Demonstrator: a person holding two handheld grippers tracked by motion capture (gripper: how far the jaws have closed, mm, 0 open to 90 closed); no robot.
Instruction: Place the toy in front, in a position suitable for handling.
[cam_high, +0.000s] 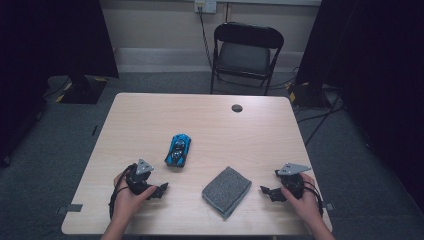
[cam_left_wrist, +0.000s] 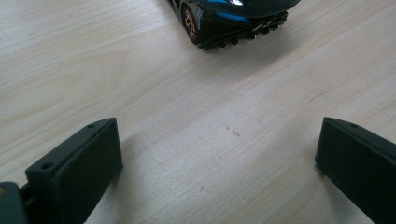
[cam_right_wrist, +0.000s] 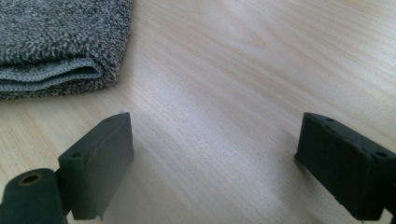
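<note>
The blue toy car (cam_high: 178, 150) sits near the table's (cam_high: 150, 115) middle, with the folded grey cloth (cam_high: 226, 191) toward the near edge. The left gripper (cam_high: 161, 190) and the right gripper (cam_high: 267, 193) rest near the near corners, jaws wide apart, holding nothing.

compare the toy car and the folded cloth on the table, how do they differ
The toy car is blue and black, glossy and hard; the cloth is grey, matte and soft. The car stands on wheels with a shaped body, while the cloth lies flat, folded into layers. The car sits nearer the left gripper, the cloth nearer the right gripper. Both rest untouched on the wooden table, set at a slant.
</note>
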